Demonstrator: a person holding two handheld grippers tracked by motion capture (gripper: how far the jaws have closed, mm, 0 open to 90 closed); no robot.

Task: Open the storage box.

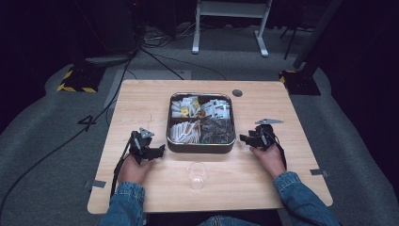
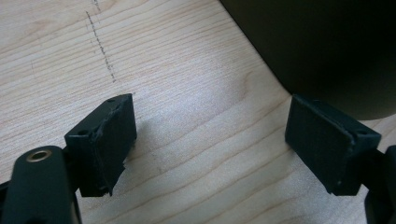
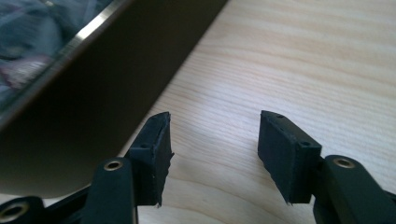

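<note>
Both claws rest spread and empty on the tabletop [image 1: 141, 99], left claw [image 1: 159, 150] and right claw [image 1: 245, 138] flanking the divided tin [image 1: 201, 147]; likely a start pose, next picking a sachet for the clear cup [image 1: 197, 175]

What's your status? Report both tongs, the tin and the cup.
Left tongs open, empty, at tin's left. Right tongs open, empty, at tin's right. Tin of packets untouched. Clear cup upright in front of tin, between the hands.
</note>
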